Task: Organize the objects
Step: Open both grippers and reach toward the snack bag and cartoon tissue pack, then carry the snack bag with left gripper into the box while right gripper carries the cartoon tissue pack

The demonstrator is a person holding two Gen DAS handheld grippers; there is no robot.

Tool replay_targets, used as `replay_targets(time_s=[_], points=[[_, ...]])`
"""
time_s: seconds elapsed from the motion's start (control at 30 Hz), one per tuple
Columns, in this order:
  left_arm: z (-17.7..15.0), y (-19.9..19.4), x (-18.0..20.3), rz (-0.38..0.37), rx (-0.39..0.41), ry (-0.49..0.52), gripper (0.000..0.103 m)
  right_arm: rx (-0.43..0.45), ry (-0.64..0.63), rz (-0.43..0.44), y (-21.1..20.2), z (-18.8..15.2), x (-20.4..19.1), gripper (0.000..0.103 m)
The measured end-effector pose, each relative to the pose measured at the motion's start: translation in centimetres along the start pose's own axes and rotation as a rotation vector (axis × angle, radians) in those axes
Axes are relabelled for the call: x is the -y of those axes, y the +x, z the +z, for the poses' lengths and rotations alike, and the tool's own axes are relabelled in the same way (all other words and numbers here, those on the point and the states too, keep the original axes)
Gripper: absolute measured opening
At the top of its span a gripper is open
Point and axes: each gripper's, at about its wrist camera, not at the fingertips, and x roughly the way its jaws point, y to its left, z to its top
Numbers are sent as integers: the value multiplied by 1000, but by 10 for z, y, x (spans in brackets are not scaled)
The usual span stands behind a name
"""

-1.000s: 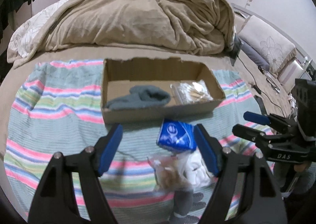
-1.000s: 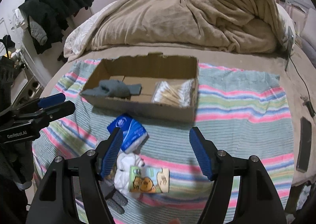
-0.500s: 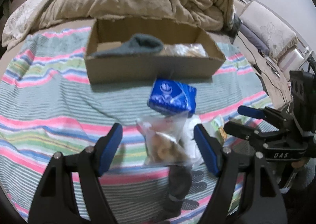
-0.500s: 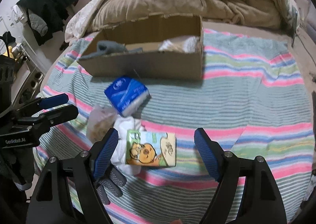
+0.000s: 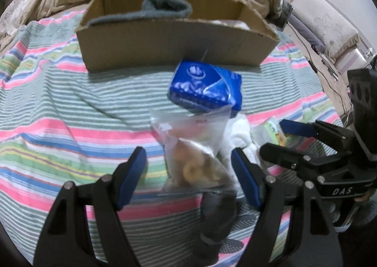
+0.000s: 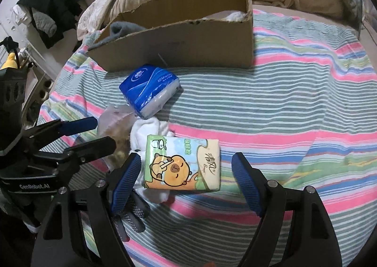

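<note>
left gripper (image 5: 188,168): spread around snack bag (image 5: 195,149) | right gripper (image 6: 186,177): spread around cartoon tissue pack (image 6: 182,165) | blue pack (image 6: 149,89) near box (image 6: 183,45)

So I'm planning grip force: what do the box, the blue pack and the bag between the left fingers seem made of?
Box: matte brown corrugated cardboard, with torn ragged rims. Blue pack: probably glossy plastic film over soft white tissue, which shows at its end. Bag: thin clear plastic, creased and see-through; contents are blurred.

Tissue pack (image 6: 149,89) lies before box (image 6: 188,41), sock (image 6: 120,29) inside.
</note>
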Motion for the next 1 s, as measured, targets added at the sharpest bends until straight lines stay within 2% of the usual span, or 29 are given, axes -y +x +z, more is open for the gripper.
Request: replay_targets(time_s=[0.07, 0.13, 0.2, 0.23, 0.3, 0.53, 1.0], points=[[-1, 4, 0, -9, -3, -2, 73, -8, 7, 5, 3, 0, 2, 82], [-2, 6, 0, -12, -4, -2, 67, -14, 12, 15, 4, 0, 3, 82], [-2, 9, 0, -30, -9, -1, 54, -15, 8, 19, 4, 0, 2, 82], [-2, 10, 0, -40, -14, 1, 54, -15, 6, 27, 4, 0, 2, 80], [-2, 11, 3, -38, -9, 13, 47, -19, -1, 40, 5, 0, 1, 69], [0, 5, 6, -50, 9, 13, 44, -2, -16, 37, 0, -1, 0, 67], [11, -37, 9, -58, 84, 32, 44, 95, -45, 13, -35, 18, -11, 67]])
